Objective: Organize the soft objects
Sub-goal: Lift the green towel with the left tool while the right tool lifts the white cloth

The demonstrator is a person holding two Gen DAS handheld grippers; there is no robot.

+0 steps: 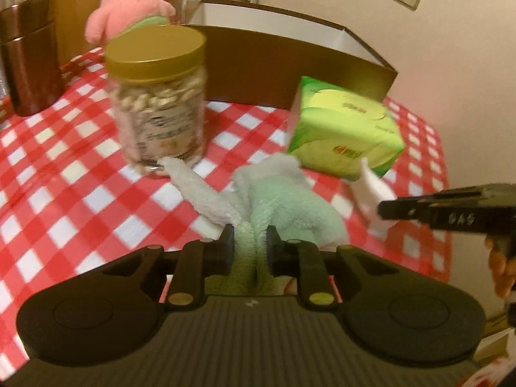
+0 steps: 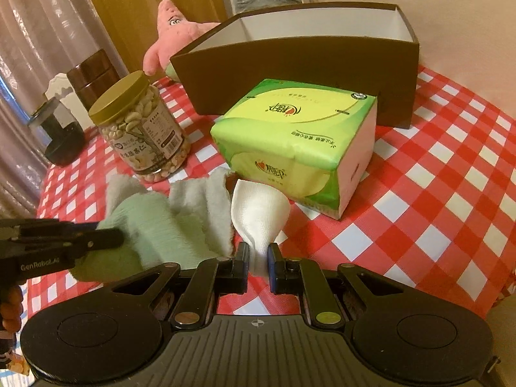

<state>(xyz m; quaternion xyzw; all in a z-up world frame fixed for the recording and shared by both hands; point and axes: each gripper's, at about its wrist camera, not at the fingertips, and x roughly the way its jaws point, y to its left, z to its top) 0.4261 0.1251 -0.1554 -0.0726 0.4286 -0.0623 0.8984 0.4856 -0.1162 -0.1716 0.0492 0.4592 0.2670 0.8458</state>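
Our left gripper point(image 1: 250, 242) has its fingers point(image 1: 227, 242) clamped on a bunched fold of the green towel point(image 1: 290, 213), whose paler underside flops out toward the jar of cashews point(image 1: 158, 109) and touches its base. Our right gripper point(image 2: 258, 258) has its fingers point(image 2: 242, 258) pinched on the narrow end of a white tissue point(image 2: 258, 213), which fans upward just in front of the green tissue pack point(image 2: 296, 145). Towel and tissue sit side by side, low over the counter point(image 2: 435, 177) with its red-and-white check cloth. Behind the tissue pack stands the open brown box point(image 2: 290, 77), white inside. A pink star plush point(image 2: 174, 32) leans at the box's left end. Further left we see a brown canister point(image 1: 29, 58)
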